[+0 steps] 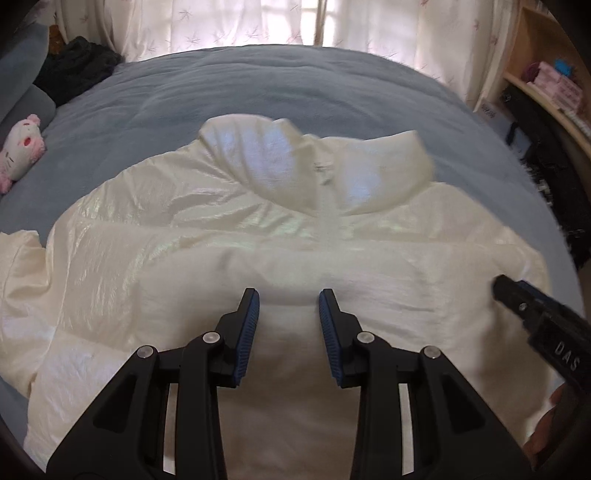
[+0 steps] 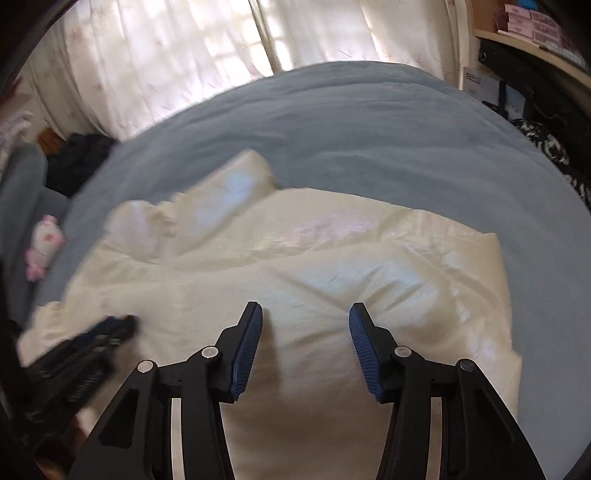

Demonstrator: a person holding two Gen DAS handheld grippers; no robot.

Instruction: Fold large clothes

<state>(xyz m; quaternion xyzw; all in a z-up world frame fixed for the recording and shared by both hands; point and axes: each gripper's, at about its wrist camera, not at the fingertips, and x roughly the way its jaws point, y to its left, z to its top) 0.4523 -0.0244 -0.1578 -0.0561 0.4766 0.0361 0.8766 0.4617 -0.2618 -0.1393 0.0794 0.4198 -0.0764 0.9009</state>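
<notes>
A blue-grey bed (image 1: 295, 92) filled most of both views, backed by pale curtains (image 1: 221, 26). A cream puffer jacket (image 1: 229, 229) lay spread across the bed, front up, collar (image 1: 280, 162) toward the curtains. Both claws hovered over its lower half: the left claw (image 1: 289, 295) released and empty, the right claw (image 2: 306, 308) likewise spread wide. A pink plush toy (image 1: 18, 151) sat near the bed's left edge.
</notes>
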